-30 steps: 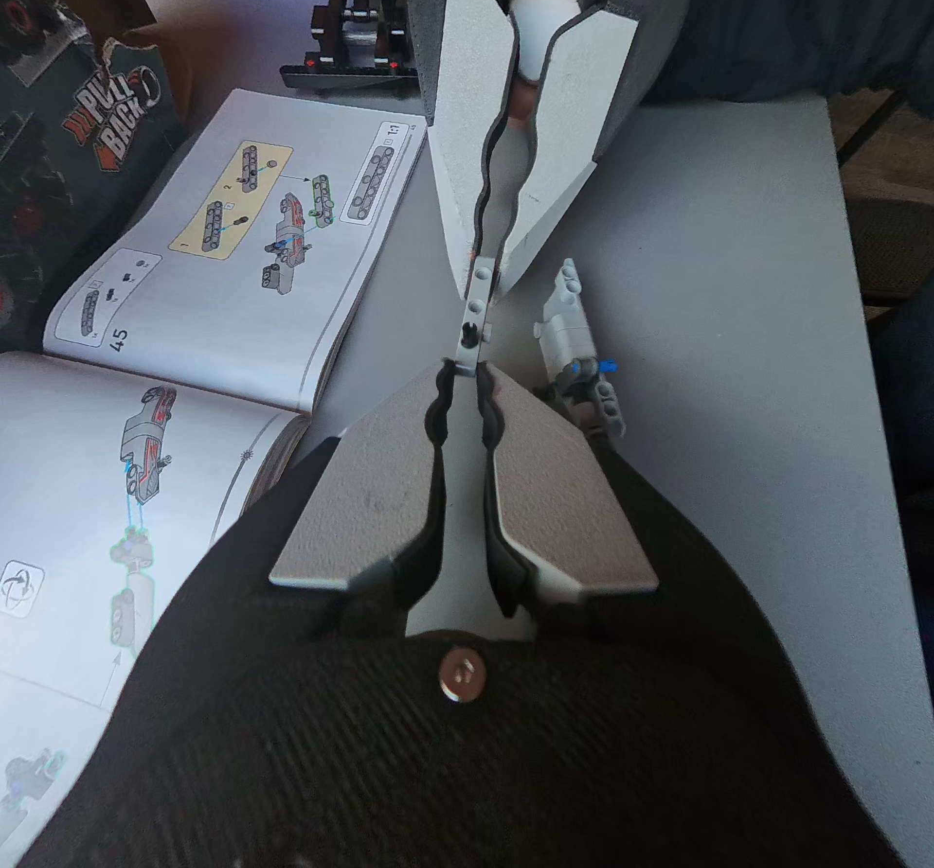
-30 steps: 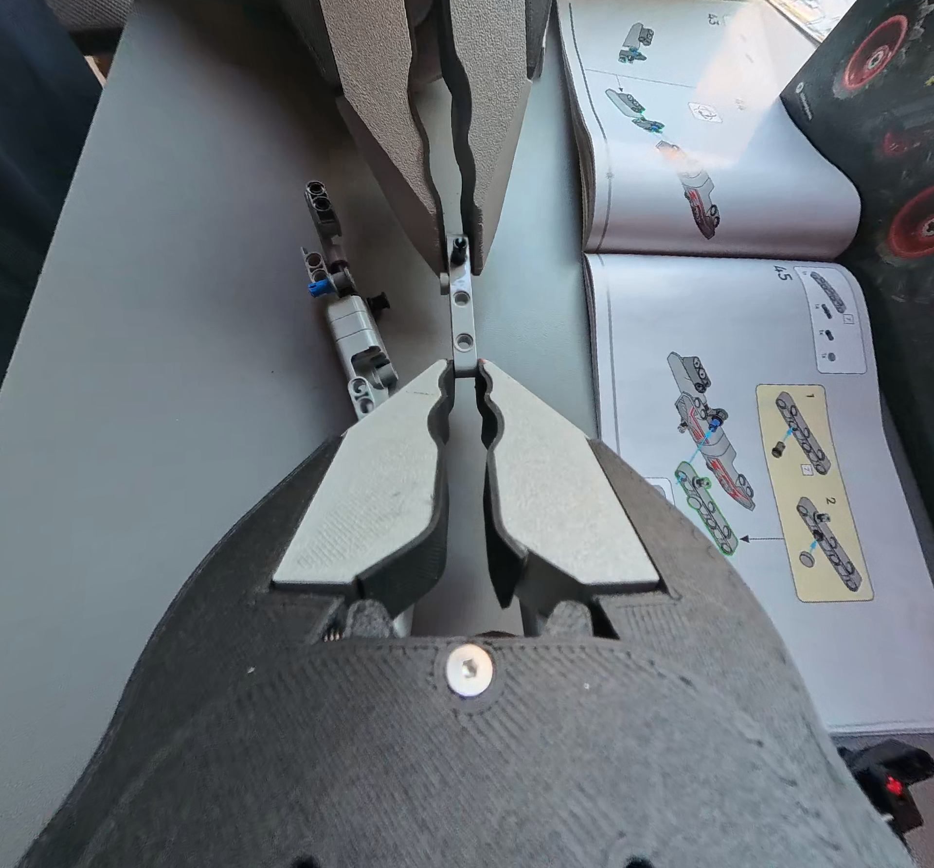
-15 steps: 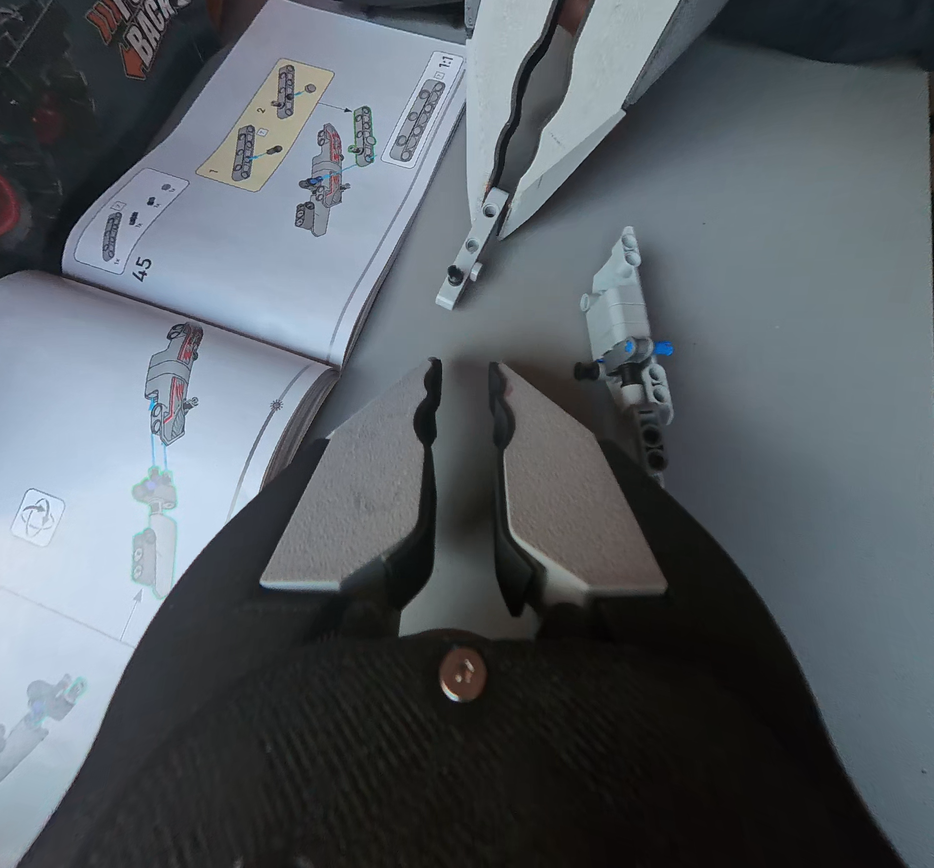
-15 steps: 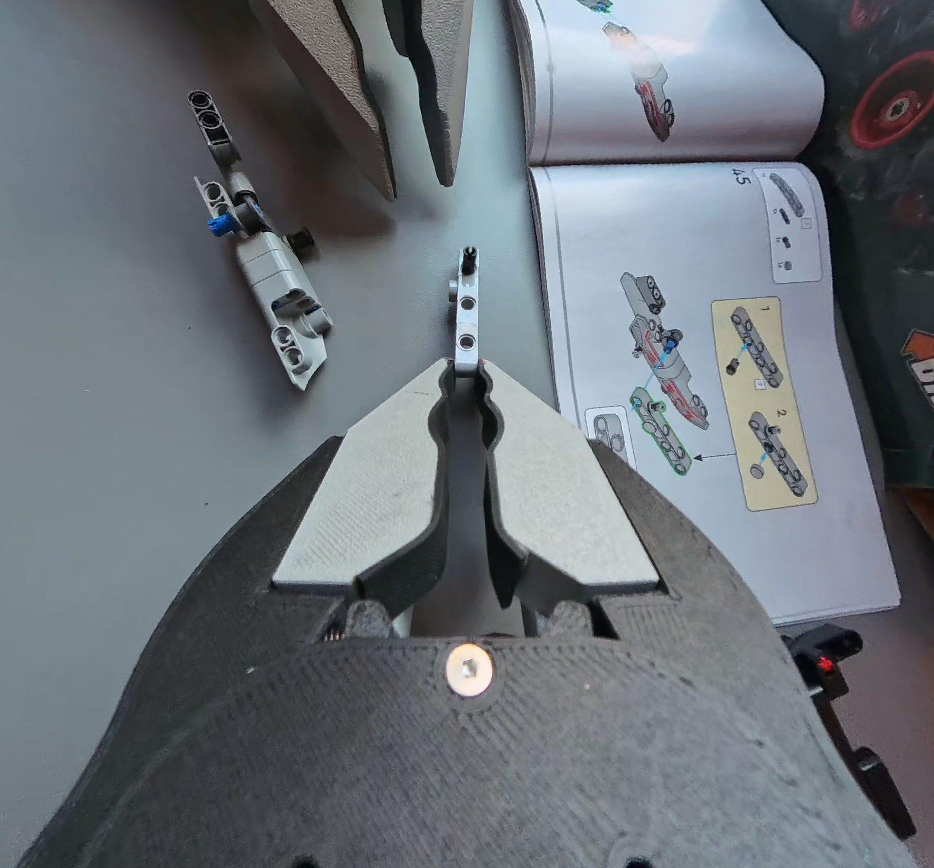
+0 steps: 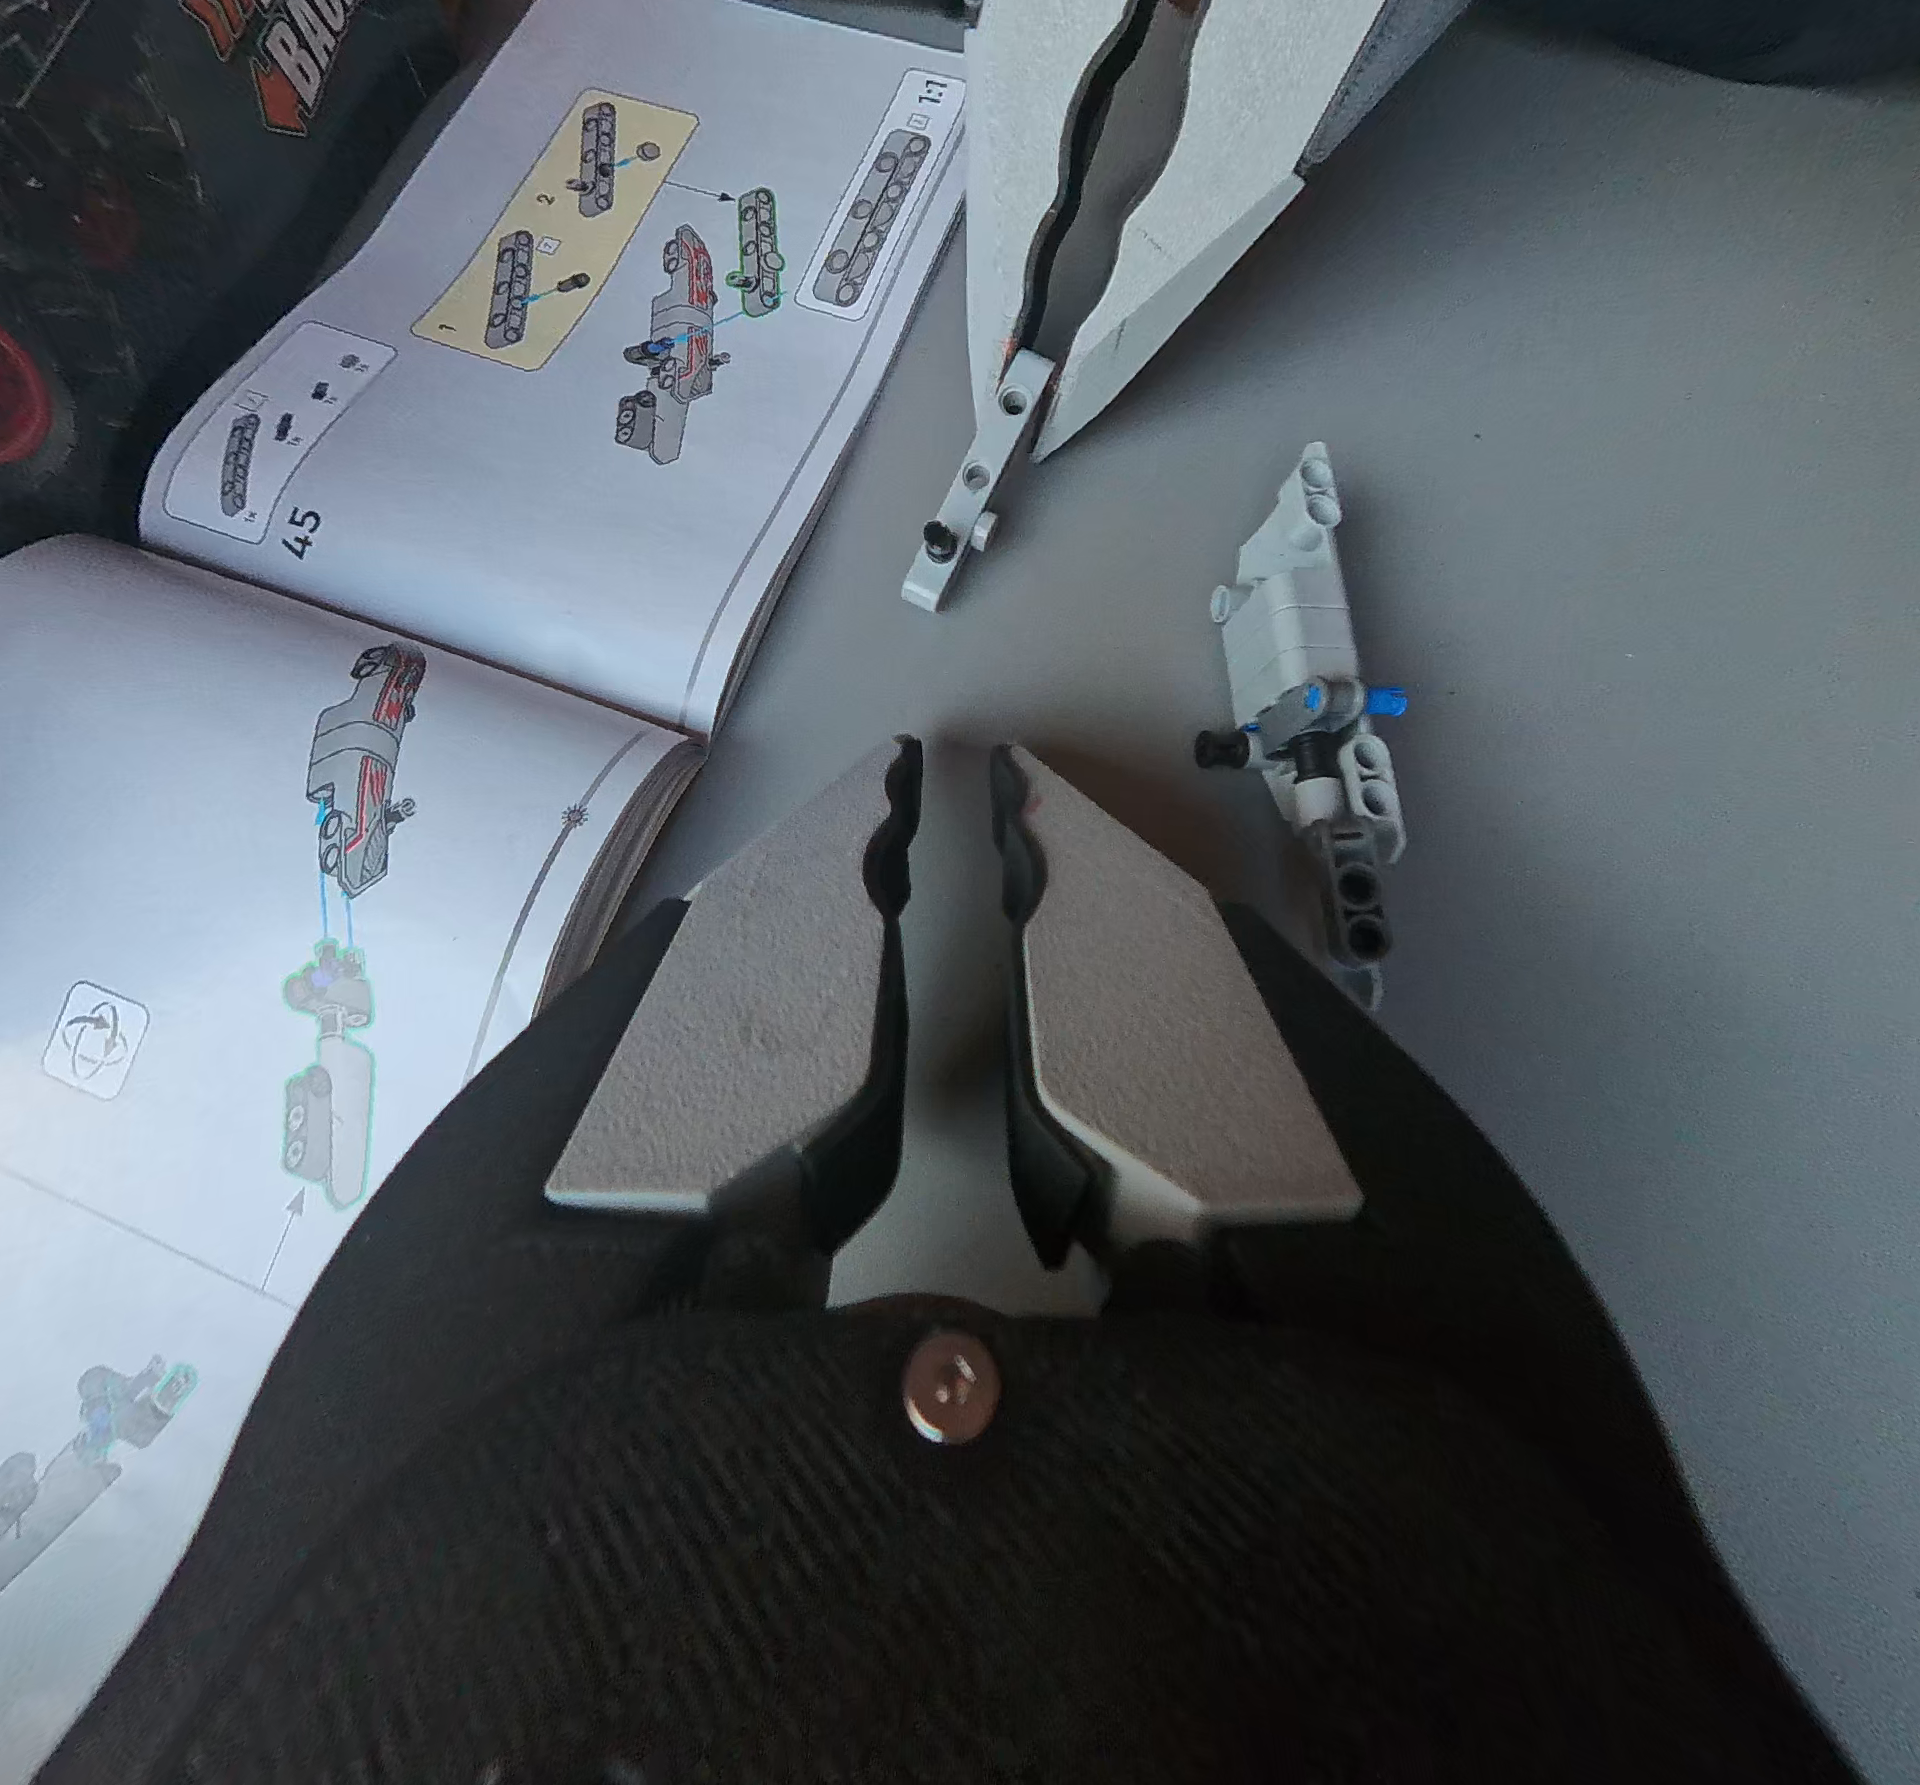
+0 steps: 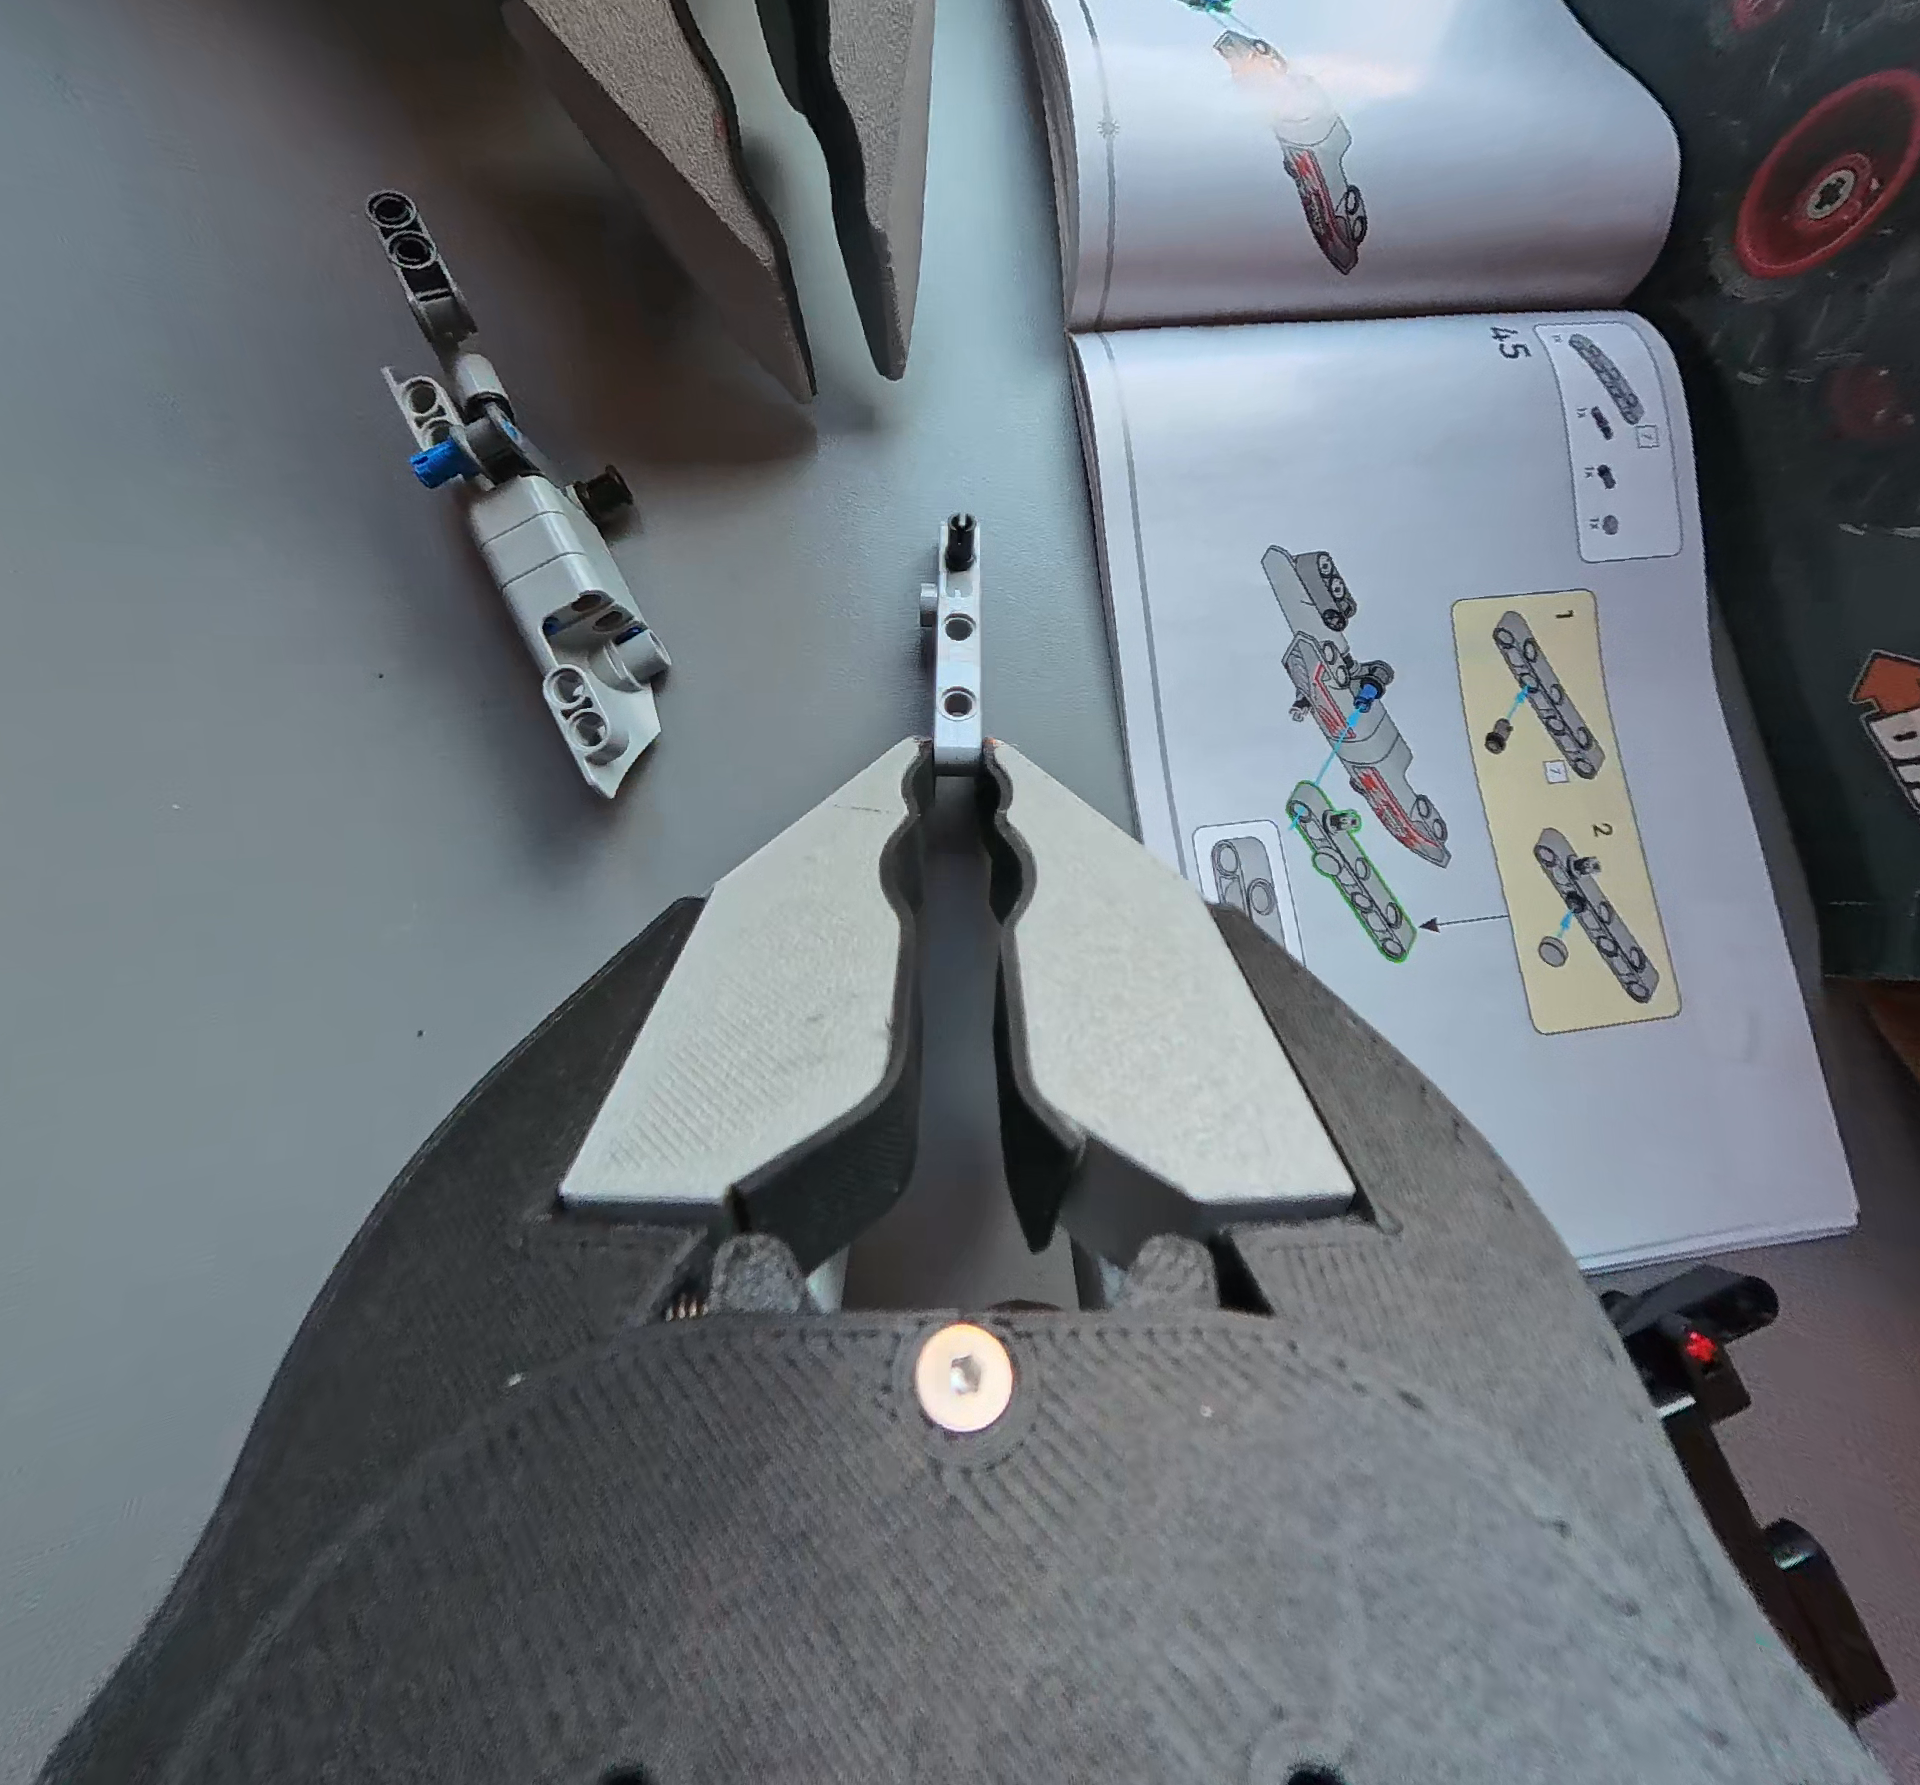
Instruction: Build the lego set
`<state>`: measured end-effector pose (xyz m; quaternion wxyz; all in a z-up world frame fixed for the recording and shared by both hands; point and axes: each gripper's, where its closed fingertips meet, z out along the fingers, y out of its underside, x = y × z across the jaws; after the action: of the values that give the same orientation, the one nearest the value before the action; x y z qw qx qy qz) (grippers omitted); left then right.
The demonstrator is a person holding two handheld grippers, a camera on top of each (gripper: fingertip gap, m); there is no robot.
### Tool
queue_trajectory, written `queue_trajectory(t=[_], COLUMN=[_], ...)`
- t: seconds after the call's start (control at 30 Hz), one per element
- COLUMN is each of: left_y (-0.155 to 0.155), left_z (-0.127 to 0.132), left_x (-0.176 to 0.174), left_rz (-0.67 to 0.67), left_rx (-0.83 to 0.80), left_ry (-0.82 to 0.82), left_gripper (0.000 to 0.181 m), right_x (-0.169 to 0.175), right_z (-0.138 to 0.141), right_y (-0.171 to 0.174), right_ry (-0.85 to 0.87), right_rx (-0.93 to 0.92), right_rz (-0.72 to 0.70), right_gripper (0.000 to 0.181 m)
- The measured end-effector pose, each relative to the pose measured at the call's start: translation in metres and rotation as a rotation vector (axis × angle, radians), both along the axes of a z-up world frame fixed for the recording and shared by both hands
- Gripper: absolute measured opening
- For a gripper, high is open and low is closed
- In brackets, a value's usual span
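Tabletop [image 5: 1558,385] in grey, spread with a half-built lego set. Manual [image 5: 499,488] open along one edge, on the left side of the left hand-held gripper.

Left hand-held gripper [image 5: 954,748] empty, fingers a little apart with bare tabletop showing between them, tips facing the right one across a short gap. Right hand-held gripper [image 6: 956,748] pinching the near end of a grey beam [image 6: 958,665], fingertips pressed against its sides.

Sub-assembly [image 5: 1294,634] in pale grey with a blue peg, flat on the tabletop, apart from both tools: off to the right of the left hand-held gripper and just beside its right finger, and ahead and to the left of the right hand-held gripper. Long axis slanted, roughly alongside the line between the two tools rather than across it.

Beam held clear of the sub-assembly, not touching it, long axis running straight out along the right fingers towards the open left tips. Black pin [image 6: 958,535] seated at the far, free end.

Probable next step, judging by the open page: joining beam to sub-assembly. Calls for a swing of the pin end leftwards from the right hand-held gripper. Empty left one apparently the nearer to the sub-assembly, so better placed to steady it.
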<state>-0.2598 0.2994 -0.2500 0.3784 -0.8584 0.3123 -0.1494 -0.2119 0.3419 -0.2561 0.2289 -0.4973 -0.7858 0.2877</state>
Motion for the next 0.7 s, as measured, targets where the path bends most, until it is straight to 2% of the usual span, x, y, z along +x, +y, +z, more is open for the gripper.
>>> queue_trajectory(t=[0.03,0.5,0.7], left_y=[0.0001,0.0003,-0.0003], left_z=[-0.0005,-0.0019,-0.0029], left_x=[-0.0003,-0.0007,-0.0012], left_rz=[0.002,0.004,0.005], left_rx=[-0.001,-0.006,-0.009], left_ry=[0.003,0.012,0.019], left_gripper=[0.01,0.01,0.01], right_x=[-0.0002,-0.0013,-0.0008], right_z=[-0.0001,0.0001,0.0006], right_y=[0.0002,0.0003,-0.0004], right_ry=[0.001,0.009,-0.007], right_rx=[0.0,-0.001,-0.074], right_rz=[-0.002,-0.005,-0.02], right_gripper=[0.005,0.005,0.005])
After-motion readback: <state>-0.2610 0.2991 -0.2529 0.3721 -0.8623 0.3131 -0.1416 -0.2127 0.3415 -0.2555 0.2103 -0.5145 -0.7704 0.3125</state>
